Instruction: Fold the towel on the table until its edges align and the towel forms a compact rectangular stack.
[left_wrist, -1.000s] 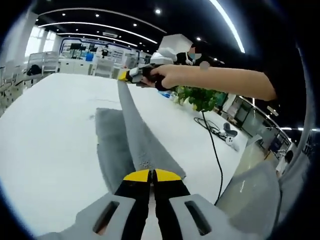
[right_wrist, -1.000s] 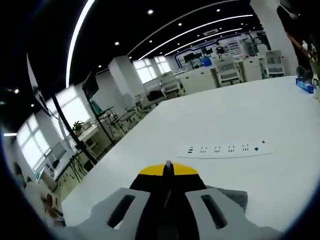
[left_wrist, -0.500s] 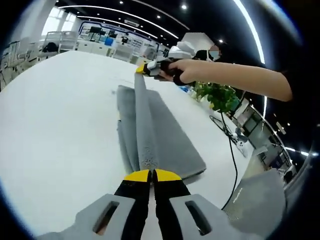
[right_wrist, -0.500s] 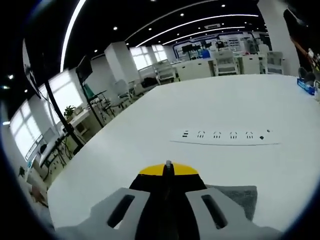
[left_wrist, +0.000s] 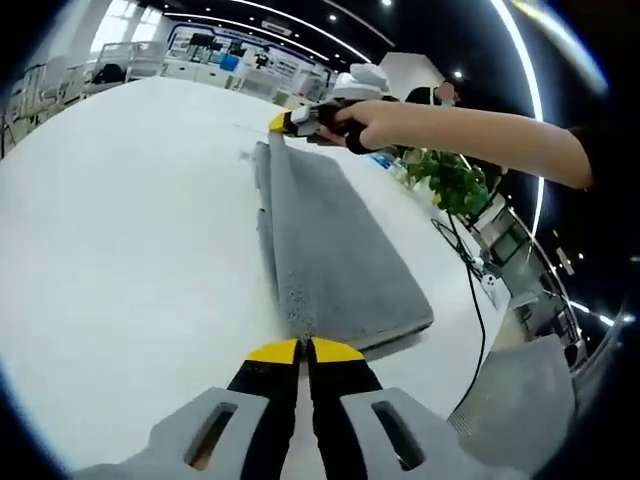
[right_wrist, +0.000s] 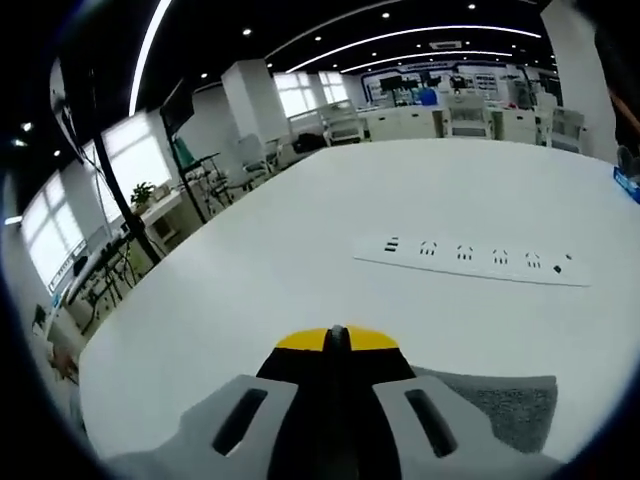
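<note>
The grey towel (left_wrist: 335, 255) lies in a long strip on the white desk (left_wrist: 120, 230), running from the near edge toward the far side. The left claw (left_wrist: 303, 349) is pressed together on the near corner of the towel's folded edge. The right claw (left_wrist: 283, 122) pinches the far corner of that same edge, with a hand (left_wrist: 372, 120) around its handle. Both claws hold the two ends of one edge so it stays straight and flat (a loose edge would sag in the middle). I think this is how the top layer is being lined up over the one below.

In the right gripper view, the right claw (right_wrist: 336, 338) is pressed together too, and a bit of grey towel (right_wrist: 510, 405) pokes out beside it. A white power strip (right_wrist: 475, 261) rests farther across the desk, well apart from the towel. A plant (left_wrist: 450, 180) sits by the desk's far right edge. The towel looks folded but still long, so it probably needs another fold to be a small stack.
</note>
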